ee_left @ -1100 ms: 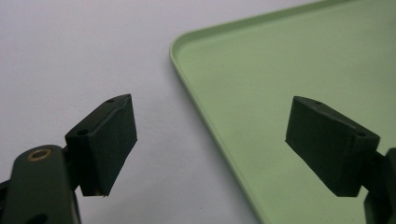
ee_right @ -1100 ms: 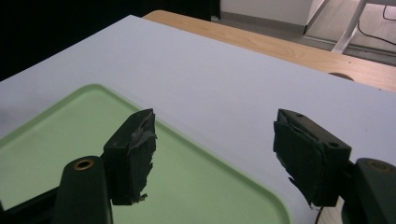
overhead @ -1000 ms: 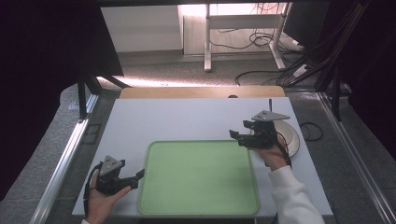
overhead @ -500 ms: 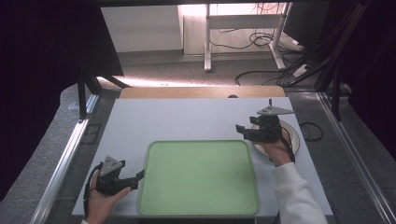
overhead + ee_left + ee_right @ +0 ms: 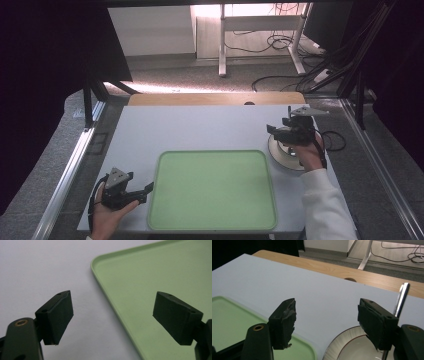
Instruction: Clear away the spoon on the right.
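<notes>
Pale table (image 5: 200, 127): left gripper (image 5: 145, 191) fingers wide, empty, beside green tray (image 5: 212, 190); right gripper (image 5: 272, 129) fingers wide, empty, over plate (image 5: 280, 152).

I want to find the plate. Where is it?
In the high view, the plate lies at the table's right, touching the green tray's top right corner, under the right gripper.

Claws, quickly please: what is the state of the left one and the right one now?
Left claw: open, holding nothing, beside the green tray.
Right claw: open, holding nothing, above the white plate.
</notes>
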